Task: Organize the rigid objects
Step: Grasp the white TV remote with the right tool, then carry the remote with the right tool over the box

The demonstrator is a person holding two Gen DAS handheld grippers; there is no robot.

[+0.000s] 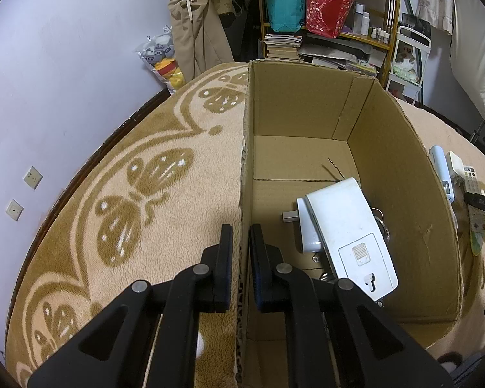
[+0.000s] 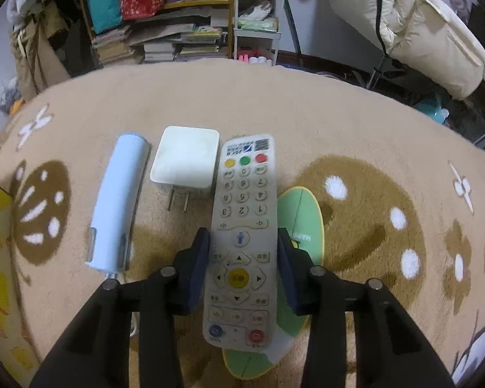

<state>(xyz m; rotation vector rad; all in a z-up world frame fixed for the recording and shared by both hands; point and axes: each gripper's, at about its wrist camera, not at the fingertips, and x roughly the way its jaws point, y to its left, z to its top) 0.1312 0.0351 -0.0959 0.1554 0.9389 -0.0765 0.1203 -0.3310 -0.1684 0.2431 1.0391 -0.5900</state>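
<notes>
1. Where the patterned blanket (image 2: 210, 97) covers the surface, a pale blue cylinder (image 2: 114, 203) lies far left, a white plug adapter (image 2: 186, 161) sits between it and the remote control (image 2: 242, 226), and a green card (image 2: 302, 220) lies under the remote.
2. Left of these stands an open cardboard box (image 1: 404, 168) holding a white device (image 1: 346, 226).
3. Left gripper (image 1: 241, 236) has its jaws nearly together, clamped on the box's near-left wall.
4. Right gripper (image 2: 242, 242) has its jaws part open, straddling the remote's middle, pads (image 2: 200, 258) at or just beside its long edges; I cannot tell if they press.
5. Remote lies flat, buttons up, long axis running near to far.
</notes>
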